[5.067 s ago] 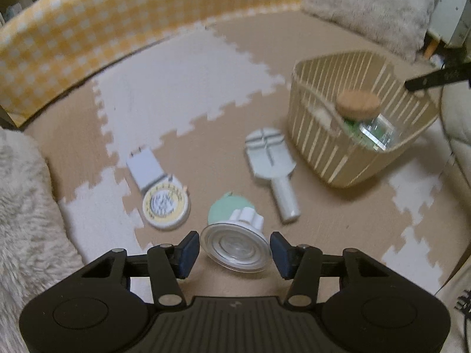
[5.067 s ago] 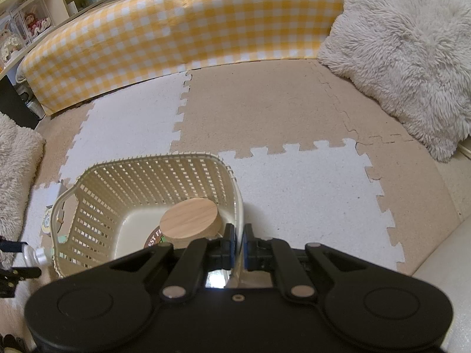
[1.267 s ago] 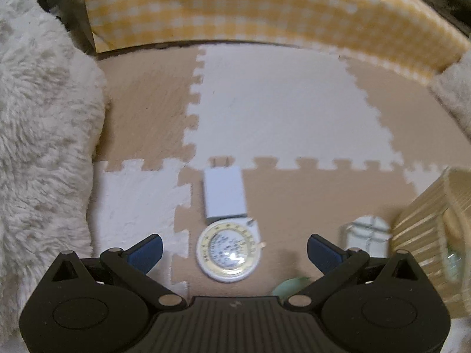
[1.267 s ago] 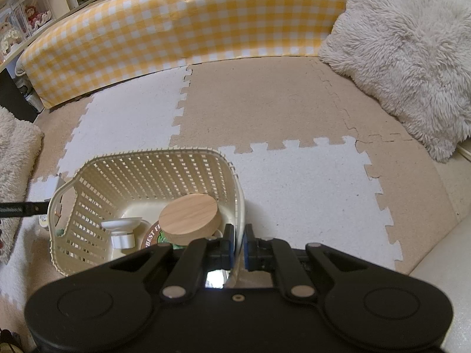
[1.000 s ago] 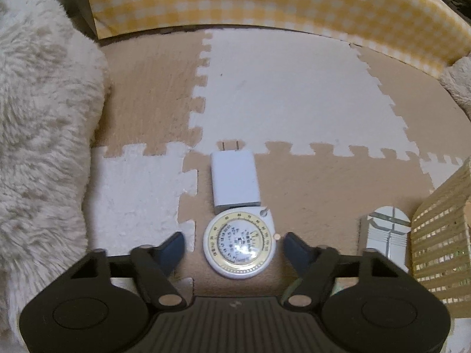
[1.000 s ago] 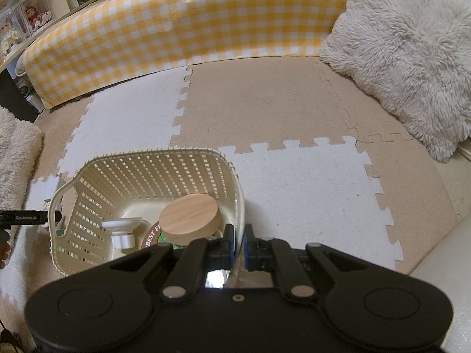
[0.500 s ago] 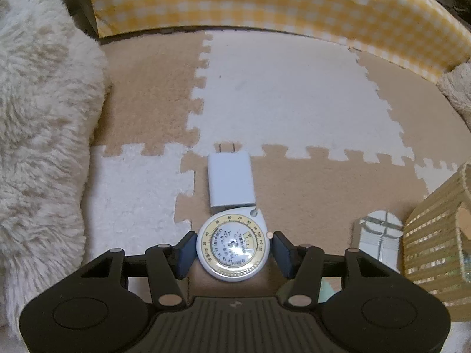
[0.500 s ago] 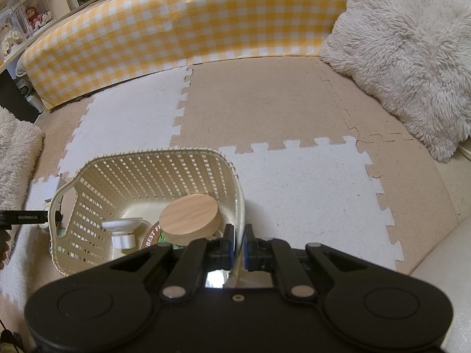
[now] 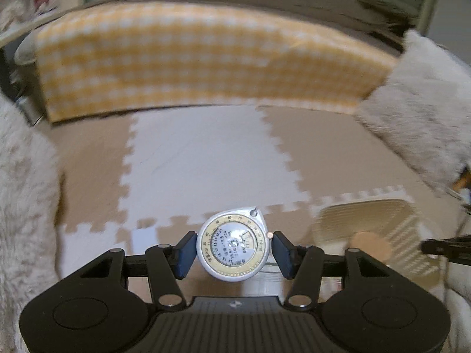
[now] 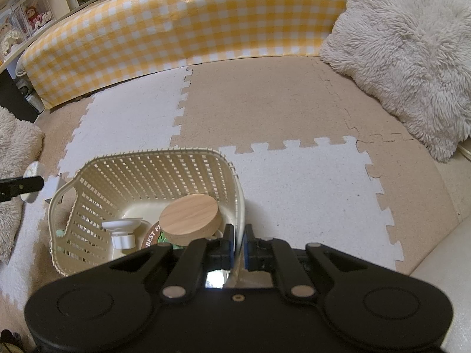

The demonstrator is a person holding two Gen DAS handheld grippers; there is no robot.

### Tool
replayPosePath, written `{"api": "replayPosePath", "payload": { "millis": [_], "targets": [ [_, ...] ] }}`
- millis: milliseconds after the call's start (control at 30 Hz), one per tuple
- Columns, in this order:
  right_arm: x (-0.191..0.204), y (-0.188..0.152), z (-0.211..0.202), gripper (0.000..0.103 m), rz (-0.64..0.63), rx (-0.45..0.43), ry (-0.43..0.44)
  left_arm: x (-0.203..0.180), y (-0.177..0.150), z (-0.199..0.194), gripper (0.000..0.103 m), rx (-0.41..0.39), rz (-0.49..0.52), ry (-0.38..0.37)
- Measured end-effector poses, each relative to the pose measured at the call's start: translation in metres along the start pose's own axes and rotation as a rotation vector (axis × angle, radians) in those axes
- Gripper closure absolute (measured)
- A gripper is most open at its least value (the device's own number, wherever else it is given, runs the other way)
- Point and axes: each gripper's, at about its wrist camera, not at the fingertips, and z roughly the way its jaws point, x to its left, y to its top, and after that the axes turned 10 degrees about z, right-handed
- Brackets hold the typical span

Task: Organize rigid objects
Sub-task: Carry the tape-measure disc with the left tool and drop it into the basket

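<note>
My left gripper (image 9: 232, 251) is shut on a round white tape measure (image 9: 234, 248) with a yellow dial ring and holds it above the floor mat. The cream slatted basket (image 9: 368, 223) lies blurred to its right. In the right wrist view my right gripper (image 10: 239, 248) is shut on the near rim of the basket (image 10: 147, 164). Inside the basket are a jar with a wooden lid (image 10: 190, 214) and a white suction cup (image 10: 122, 229).
A yellow checked bumper (image 10: 182, 26) runs along the back. Fluffy cushions sit at the right (image 10: 412, 47) and left (image 10: 14, 144). A white flat box (image 9: 142, 235) lies on the puzzle mat (image 10: 294, 182) left of my left gripper. The left gripper's tip (image 10: 20, 188) shows beside the basket.
My left gripper closed on the tape measure, lifted it off the mat and swung right toward the basket. The right gripper stayed shut on the basket rim.
</note>
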Motion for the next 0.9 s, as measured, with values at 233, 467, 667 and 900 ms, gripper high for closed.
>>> {"api": "replayPosePath", "payload": {
  "millis": [233, 467, 667, 900],
  "targets": [
    [0.0, 0.0, 0.0, 0.097, 0.0, 0.0, 0.0, -0.044, 0.006, -0.021, 0.047, -0.036, 0.11, -0.128],
    [0.0, 0.0, 0.0, 0.096, 0.0, 0.0, -0.001, -0.083, -0.002, -0.019, 0.047, -0.003, 0.207, -0.244],
    [0.001, 0.0, 0.0, 0.096, 0.0, 0.0, -0.001, -0.101, -0.009, 0.0, 0.047, 0.057, 0.246, -0.277],
    [0.001, 0.0, 0.0, 0.096, -0.003, -0.001, -0.003, -0.106, -0.01, 0.016, 0.047, 0.086, 0.244, -0.275]
  ]
}}
